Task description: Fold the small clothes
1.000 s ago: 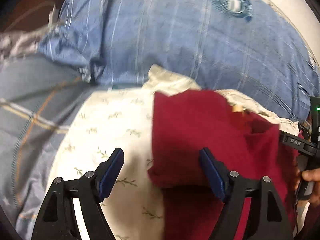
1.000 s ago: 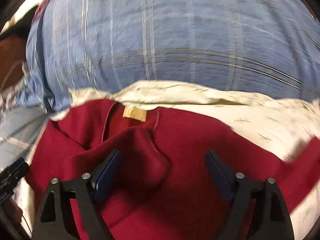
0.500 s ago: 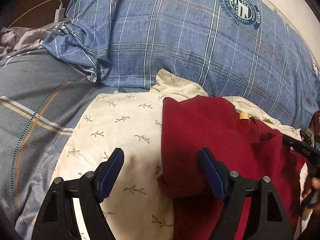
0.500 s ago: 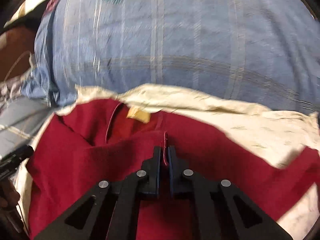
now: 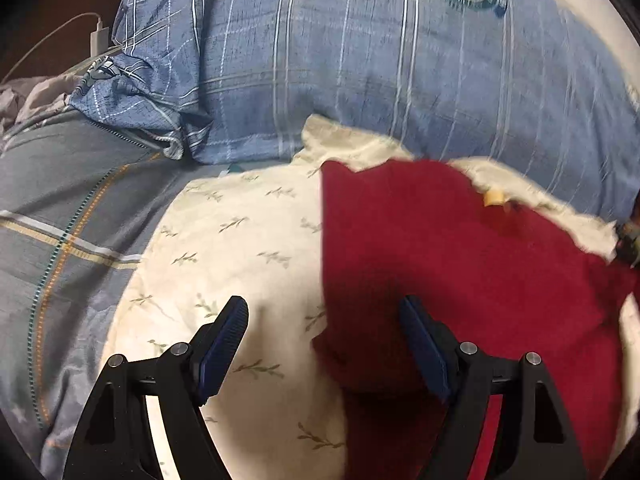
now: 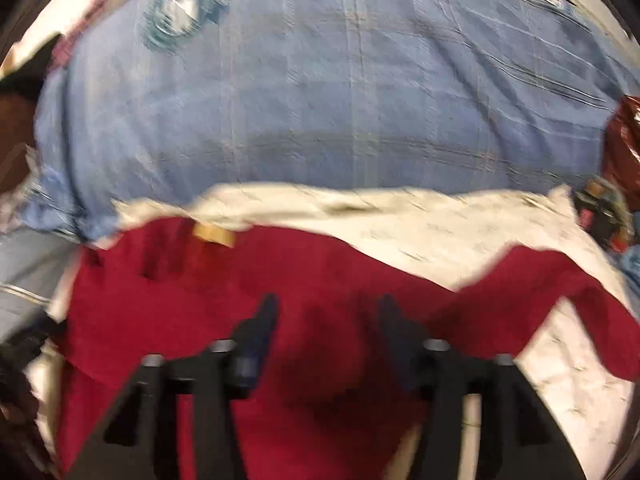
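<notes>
A small dark red garment [image 5: 452, 256] with a tan neck label [image 5: 494, 199] lies on a cream leaf-print cloth [image 5: 240, 240]. Its left side is folded inward with a straight edge. My left gripper [image 5: 324, 328] is open and empty, hovering over that left edge. In the right wrist view the red garment [image 6: 320, 280] fills the lower half, with one sleeve [image 6: 568, 284] spread to the right. My right gripper [image 6: 326, 320] is open above the garment's middle, holding nothing. The view is blurred.
A large blue plaid pillow [image 5: 360, 60] lies behind the cloth. A grey plaid blanket [image 5: 52, 208] covers the bed at left. A white charger and cable [image 5: 98, 36] sit far left. Dark cluttered items [image 6: 608, 216] lie at the right edge.
My right gripper, shut on a pinch of the red garment half a second ago, has opened and let it go. The garment's left fold now lies flat. My left gripper stayed open.
</notes>
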